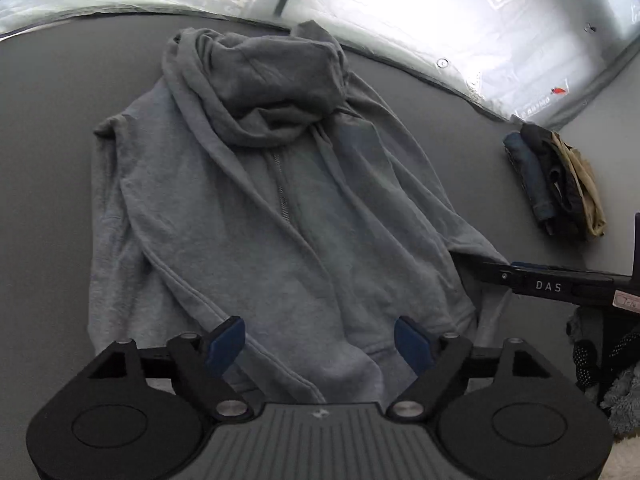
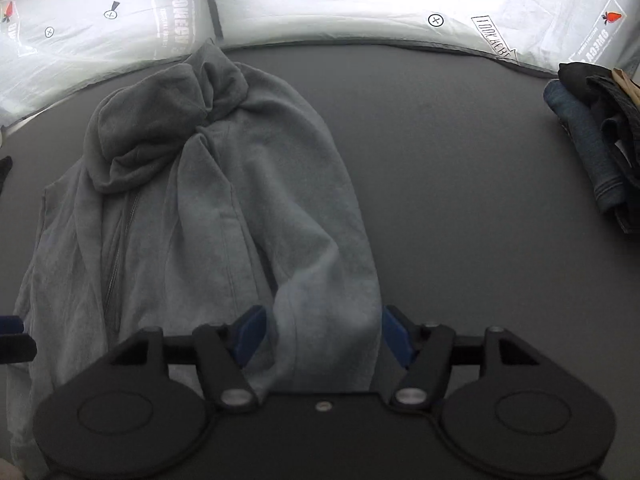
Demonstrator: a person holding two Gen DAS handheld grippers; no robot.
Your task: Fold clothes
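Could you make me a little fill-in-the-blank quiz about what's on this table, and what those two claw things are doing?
1. The grey hoodie lies spread on the dark table with its ____ fastener running down the front.
2. Both the left gripper and the right gripper have their blue pads ____, pressing on nothing.
3. The small pile of folded clothes sits to the ____ of the hoodie.

Missing words: zip; open; right
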